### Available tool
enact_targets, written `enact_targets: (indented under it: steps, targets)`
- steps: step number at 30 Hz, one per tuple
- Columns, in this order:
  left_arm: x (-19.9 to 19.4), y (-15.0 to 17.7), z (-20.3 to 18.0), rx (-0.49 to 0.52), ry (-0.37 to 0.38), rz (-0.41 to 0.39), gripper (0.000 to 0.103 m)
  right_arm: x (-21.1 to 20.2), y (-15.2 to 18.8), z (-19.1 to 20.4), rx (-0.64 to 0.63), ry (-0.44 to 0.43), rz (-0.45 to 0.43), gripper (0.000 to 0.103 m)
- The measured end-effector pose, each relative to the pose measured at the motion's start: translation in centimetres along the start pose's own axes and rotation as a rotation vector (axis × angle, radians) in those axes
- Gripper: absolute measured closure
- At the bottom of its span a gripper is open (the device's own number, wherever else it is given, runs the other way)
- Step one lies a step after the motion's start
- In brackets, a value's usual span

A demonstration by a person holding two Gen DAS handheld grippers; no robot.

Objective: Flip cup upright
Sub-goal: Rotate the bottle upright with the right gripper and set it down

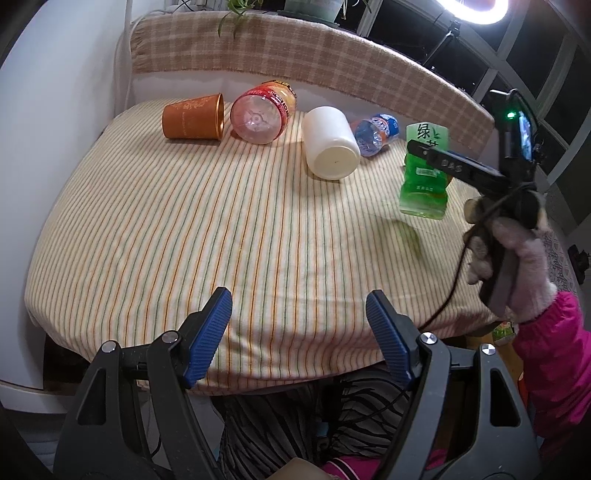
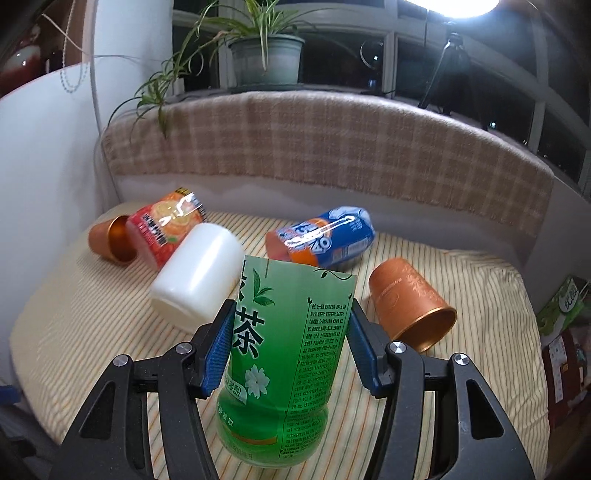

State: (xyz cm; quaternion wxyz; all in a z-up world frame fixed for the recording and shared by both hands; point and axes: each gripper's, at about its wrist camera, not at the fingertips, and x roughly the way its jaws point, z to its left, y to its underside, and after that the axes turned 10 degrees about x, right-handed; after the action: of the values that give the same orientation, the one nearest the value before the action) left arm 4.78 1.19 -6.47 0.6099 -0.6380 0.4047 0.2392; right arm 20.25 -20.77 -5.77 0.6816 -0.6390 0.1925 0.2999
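Observation:
My right gripper [image 2: 290, 345] is shut on a green tea cup [image 2: 284, 354] cut from a bottle, held upright above the striped cloth; it also shows in the left wrist view [image 1: 424, 173]. The right gripper's dark body [image 1: 491, 173] is at the right of that view. My left gripper [image 1: 299, 325] is open and empty over the table's near edge. Lying on their sides are an orange cup [image 1: 194, 116], a red-labelled cup [image 1: 262, 112], a white cup [image 1: 330, 142], a blue-labelled cup [image 1: 376, 133] and a second orange cup [image 2: 410, 302].
The striped tablecloth [image 1: 184, 240] covers a table against a plaid-draped backrest [image 2: 332, 147]. A potted plant [image 2: 264, 59] stands on the sill behind. A ring light [image 1: 476, 11] shines at the top right. Boxes [image 2: 565, 332] sit off the right edge.

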Motion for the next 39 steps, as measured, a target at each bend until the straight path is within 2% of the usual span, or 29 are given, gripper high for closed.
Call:
enact_targets:
  steps: [10, 21, 31, 35, 39]
  targets:
    - [-0.6, 0.2, 0.2, -0.008, 0.004, -0.012, 0.026, 1.3, 0.8, 0.6, -0.024, 0.055, -0.05, 0.046]
    - [-0.7, 0.0, -0.4, 0.008, 0.017, -0.02, 0.026, -1.6, 2.4, 1.1, -0.051, 0.021, -0.071, 0.047]
    - [-1.3, 0.2, -1.4, 0.036, 0.008, -0.037, 0.026, -2.4, 4.5, 1.2, -0.073, 0.016, -0.035, 0.047]
    - [-1.8, 0.1, -1.8, 0.052, -0.001, -0.054, 0.026, -3.4, 5.0, 0.9, -0.059, 0.009, -0.039, 0.035]
    - [-2.3, 0.1, -2.4, 0.069, -0.01, -0.075, 0.026, -4.7, 5.5, 0.7, -0.053, 0.006, -0.037, 0.032]
